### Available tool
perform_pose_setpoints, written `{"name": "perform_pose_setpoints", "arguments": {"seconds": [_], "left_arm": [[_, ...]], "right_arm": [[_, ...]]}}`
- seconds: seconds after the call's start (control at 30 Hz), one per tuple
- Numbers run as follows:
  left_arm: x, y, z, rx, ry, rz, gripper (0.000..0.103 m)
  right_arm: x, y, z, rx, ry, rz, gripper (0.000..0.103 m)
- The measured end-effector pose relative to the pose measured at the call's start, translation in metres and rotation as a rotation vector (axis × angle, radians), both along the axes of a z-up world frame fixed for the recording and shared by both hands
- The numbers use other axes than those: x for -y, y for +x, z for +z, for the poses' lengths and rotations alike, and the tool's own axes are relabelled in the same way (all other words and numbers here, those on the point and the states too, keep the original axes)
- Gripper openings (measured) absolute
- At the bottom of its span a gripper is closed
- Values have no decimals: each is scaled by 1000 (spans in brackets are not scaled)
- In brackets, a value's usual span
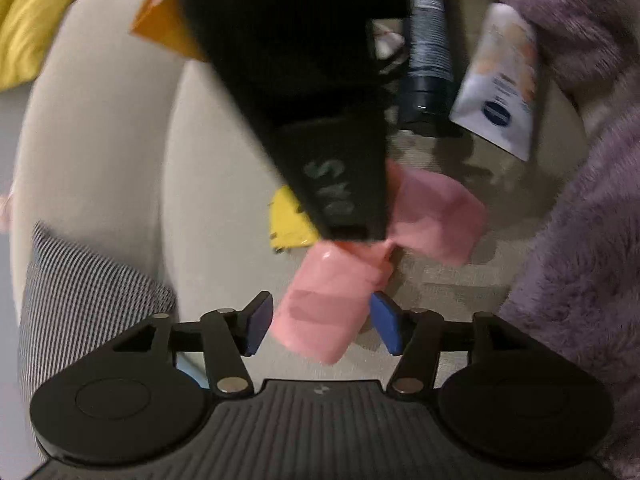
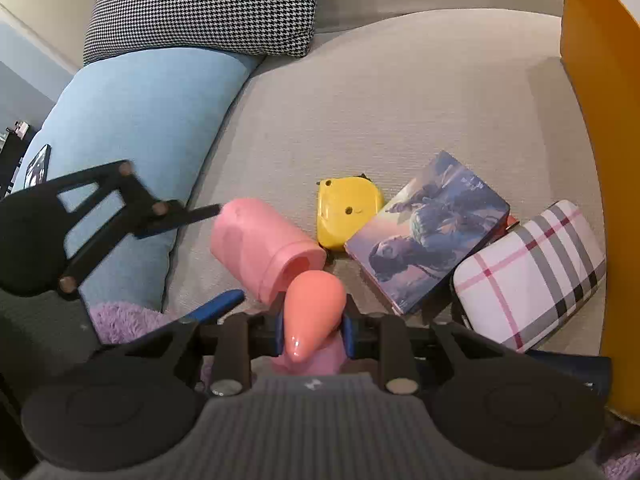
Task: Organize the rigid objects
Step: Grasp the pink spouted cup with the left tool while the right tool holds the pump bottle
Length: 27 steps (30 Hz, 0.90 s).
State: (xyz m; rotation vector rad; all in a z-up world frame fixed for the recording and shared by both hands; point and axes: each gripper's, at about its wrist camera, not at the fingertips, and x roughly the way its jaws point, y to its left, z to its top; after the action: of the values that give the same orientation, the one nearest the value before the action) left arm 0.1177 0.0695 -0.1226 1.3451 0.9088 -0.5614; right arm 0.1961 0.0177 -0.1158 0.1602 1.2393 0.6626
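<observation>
While my left gripper (image 1: 320, 328) stands with its jaws wide around the pink dumbbell's (image 2: 266, 250) far head, pads clear of it on both sides, my right gripper (image 2: 312, 334) is clamped narrow on the handle, the near head at six o'clock. Little looks sorted yet, I judge: the dumbbell is still in my grip and not put down anywhere. Left to right on the sofa cushion (image 2: 400, 100), at about three o'clock of the dumbbell, lie the yellow tape measure (image 2: 346, 216), the picture box (image 2: 428, 232) and the plaid case (image 2: 528, 272), touching in a loose row. All remain unplaced.
</observation>
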Motion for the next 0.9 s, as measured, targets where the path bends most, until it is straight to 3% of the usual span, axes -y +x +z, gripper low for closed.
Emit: {"name": "perform_pose_setpoints", "arguments": {"seconds": [0.1, 0.27, 0.4, 0.63, 0.77, 0.9], "left_arm": [[6, 7, -5, -65, 10, -24, 67], [12, 18, -8, -77, -10, 6, 65], [5, 25, -15, -53, -36, 27, 68], [14, 11, -26, 28, 18, 11, 71], [15, 9, -15, 46, -52, 144, 70], [9, 13, 9, 30, -244, 392, 70]], "right_arm": [[0, 0, 0, 5, 2, 8, 27], [5, 3, -4, -12, 18, -5, 27], [9, 4, -5, -16, 32, -4, 27], [22, 3, -6, -49, 56, -27, 27], [27, -5, 1, -22, 46, -11, 27], [37, -11, 7, -5, 48, -16, 27]]}}
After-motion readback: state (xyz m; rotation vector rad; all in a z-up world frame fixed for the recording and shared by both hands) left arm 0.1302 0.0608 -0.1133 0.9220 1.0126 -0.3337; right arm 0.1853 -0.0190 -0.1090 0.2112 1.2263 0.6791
